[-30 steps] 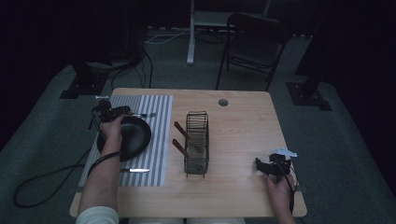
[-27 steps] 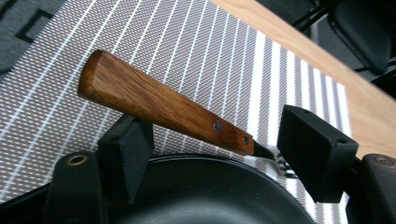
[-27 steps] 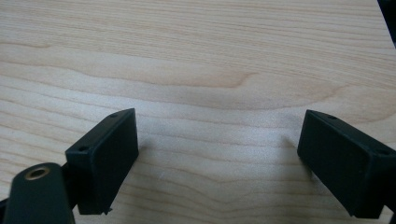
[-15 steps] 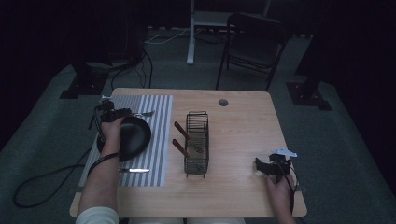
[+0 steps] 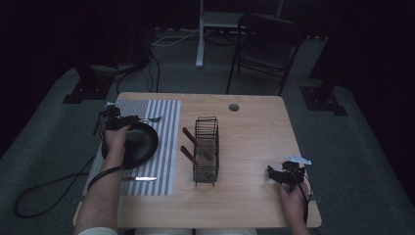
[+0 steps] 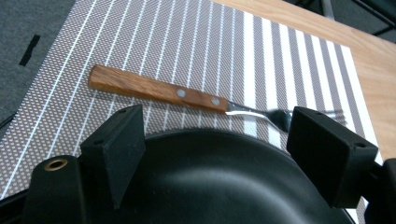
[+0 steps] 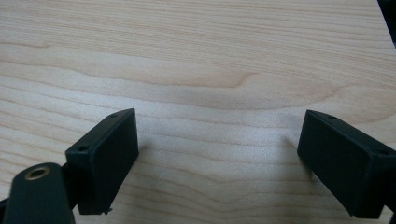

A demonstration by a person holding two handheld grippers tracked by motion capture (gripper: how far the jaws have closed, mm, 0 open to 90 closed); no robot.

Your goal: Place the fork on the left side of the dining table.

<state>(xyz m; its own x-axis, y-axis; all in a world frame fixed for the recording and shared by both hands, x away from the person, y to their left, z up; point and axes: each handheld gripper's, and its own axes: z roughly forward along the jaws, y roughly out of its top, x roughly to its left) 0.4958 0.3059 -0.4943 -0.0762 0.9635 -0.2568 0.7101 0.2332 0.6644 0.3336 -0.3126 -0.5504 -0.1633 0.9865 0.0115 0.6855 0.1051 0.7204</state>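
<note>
A fork [image 6: 159,91] with a wooden handle lies flat on the striped placemat [image 6: 187,42], just beyond the rim of a black plate [image 6: 210,182]. My left gripper [image 6: 217,119] hovers over the plate's far edge. Its jaws have just been opening; they stand wide apart and press on nothing. From above, the left gripper [image 5: 121,121] sits at the plate's [image 5: 139,144] upper left, with the fork [image 5: 151,119] to its right. My right gripper [image 5: 274,175] rests open near the table's right front, over bare wood [image 7: 219,70].
A black wire rack [image 5: 206,149] stands mid-table with two wooden-handled utensils [image 5: 188,137] leaning in it. A knife [image 5: 139,179] lies on the placemat [image 5: 166,112] in front of the plate. A cable hole [image 5: 234,107] marks the far table edge. A chair [image 5: 264,44] stands behind.
</note>
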